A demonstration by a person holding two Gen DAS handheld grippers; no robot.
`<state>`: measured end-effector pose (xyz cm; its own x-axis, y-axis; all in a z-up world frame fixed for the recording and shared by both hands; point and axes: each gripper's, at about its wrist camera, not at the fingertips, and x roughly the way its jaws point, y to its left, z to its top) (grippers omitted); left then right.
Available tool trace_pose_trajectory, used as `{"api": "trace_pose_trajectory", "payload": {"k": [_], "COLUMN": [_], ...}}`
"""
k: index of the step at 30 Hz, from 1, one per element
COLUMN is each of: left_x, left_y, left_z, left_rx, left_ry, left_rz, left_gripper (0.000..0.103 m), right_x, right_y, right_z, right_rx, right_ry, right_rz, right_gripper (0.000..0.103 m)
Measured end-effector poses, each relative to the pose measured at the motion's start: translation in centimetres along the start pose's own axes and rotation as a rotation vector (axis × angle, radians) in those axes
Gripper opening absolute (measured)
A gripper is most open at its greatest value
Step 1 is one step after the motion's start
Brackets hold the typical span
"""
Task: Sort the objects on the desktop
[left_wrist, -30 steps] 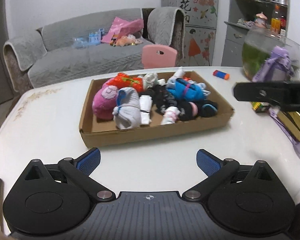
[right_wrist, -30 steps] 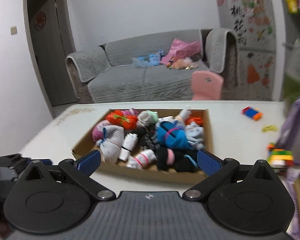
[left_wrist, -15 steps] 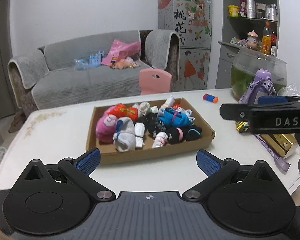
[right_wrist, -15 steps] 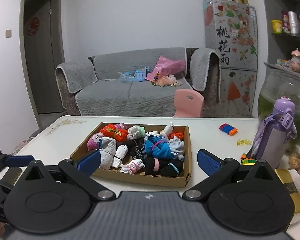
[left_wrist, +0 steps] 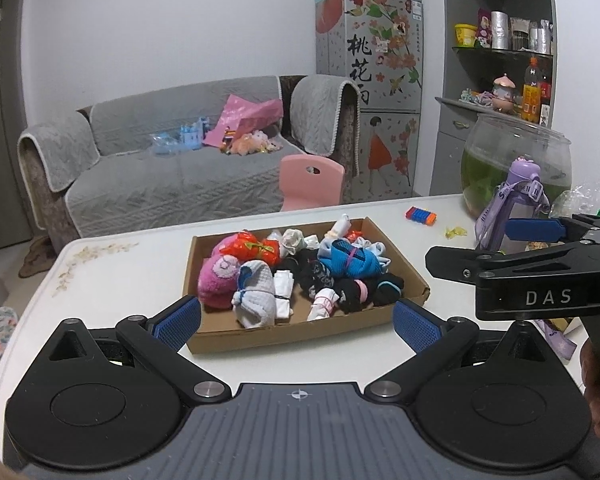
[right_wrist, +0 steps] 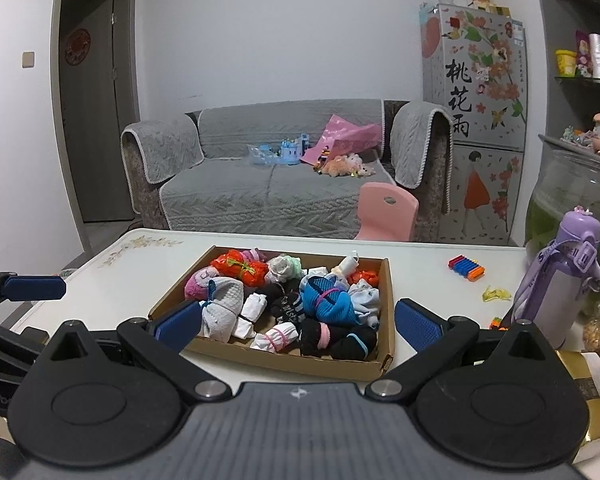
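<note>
Both grippers hover near edge of white table [left_wrist: 112, 280], jaws spread wide, empty. Left gripper [left_wrist: 296, 322]; right gripper [right_wrist: 298, 322]. Shallow brown cardboard tray [right_wrist: 386, 320] of rolled sock bundles sits mid-table. Loose items far right: blue-orange toy block [right_wrist: 466, 268], purple water bottle [right_wrist: 556, 284]. Judgement: choose one item, approach low and square, centre it between the pads before closing.
</note>
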<state>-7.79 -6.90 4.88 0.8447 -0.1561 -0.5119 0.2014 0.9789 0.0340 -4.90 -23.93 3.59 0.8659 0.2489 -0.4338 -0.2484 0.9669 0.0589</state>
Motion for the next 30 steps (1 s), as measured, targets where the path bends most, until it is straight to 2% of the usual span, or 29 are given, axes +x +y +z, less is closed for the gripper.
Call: {"api": "trace_pose_trajectory", "payload": {"k": [30], "left_x": [-0.11], "left_y": [0.95], "left_z": [-0.08], "left_rx": [-0.015], "left_ry": [0.005], "left_rz": [0.012], "left_gripper": [0.103], "right_x": [-0.28], "right_y": [0.4], "right_z": [0.22], "right_rx": [-0.025], "right_ry": [-0.004], "right_rz": [0.0], "right_gripper": [0.103]}}
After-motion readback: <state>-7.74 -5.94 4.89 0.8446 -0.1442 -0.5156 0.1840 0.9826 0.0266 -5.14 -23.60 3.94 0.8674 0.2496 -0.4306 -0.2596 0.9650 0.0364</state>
